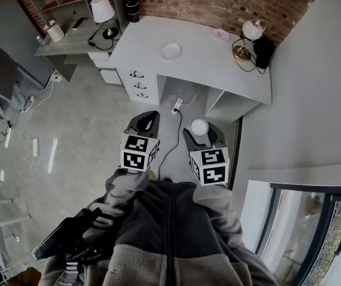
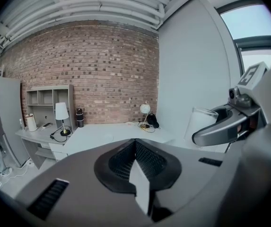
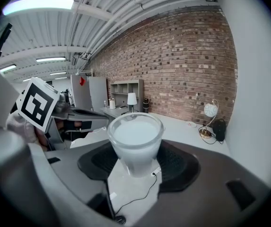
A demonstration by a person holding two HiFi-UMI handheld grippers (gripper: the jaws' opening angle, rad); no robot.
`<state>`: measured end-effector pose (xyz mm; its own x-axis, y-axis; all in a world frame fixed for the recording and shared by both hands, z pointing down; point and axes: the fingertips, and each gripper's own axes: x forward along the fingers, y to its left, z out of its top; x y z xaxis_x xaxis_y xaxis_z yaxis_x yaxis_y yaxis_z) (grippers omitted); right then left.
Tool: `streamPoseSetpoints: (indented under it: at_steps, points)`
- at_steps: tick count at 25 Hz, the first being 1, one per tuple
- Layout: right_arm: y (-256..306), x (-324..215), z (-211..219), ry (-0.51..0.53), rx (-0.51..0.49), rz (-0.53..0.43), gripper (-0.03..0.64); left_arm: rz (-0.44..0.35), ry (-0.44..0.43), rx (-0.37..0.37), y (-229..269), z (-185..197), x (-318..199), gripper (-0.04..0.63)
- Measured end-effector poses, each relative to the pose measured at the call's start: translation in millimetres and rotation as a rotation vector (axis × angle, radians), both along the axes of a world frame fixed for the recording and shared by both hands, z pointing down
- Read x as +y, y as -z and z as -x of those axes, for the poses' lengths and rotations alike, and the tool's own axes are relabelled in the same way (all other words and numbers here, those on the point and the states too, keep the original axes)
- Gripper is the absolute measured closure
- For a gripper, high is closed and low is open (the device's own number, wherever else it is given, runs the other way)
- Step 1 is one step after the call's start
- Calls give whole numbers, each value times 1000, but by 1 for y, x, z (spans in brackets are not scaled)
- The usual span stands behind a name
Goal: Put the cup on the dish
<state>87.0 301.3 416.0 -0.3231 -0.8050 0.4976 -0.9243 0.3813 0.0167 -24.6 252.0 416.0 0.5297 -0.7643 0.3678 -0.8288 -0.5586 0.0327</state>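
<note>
A frosted white cup (image 1: 199, 127) stands upright between the jaws of my right gripper (image 1: 200, 131), which is shut on it. In the right gripper view the cup (image 3: 135, 138) fills the middle, with the dark pads of the right gripper (image 3: 135, 151) hugging its lower half. My left gripper (image 1: 147, 118) hangs level with it to the left; in the left gripper view the left gripper (image 2: 135, 144) is shut with nothing held. A white dish (image 1: 171, 51) lies on the grey desk (image 1: 200, 64) well ahead. Both grippers are over the floor, short of the desk.
On the desk's right end are a small pink dish (image 1: 221, 34), a globe lamp (image 1: 252, 31) and a black bag (image 1: 264, 50). A drawer unit (image 1: 138, 83) sits under the desk. A power strip (image 1: 177, 106) and cable lie on the floor. A second desk (image 1: 69, 40) carries a shaded lamp (image 1: 103, 9).
</note>
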Motion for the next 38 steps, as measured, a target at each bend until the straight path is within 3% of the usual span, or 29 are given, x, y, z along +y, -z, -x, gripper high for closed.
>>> streamPoseSetpoints:
  at_steps: [9,19,30,38]
  points:
    - [2,11,-13,11,-5,-27,357,-28,-18,-12,4,-21,9,590]
    - [-10,4,-2,38,-16,-13,357,-16,7,-10,-7,-11,2,589]
    - [-10,-64,5,46,11,-23,357,-29,9,15,-9,-6,-67,589]
    - [-18,-127,19,59,22,8,357,7,25,19,-19,10,-129,589]
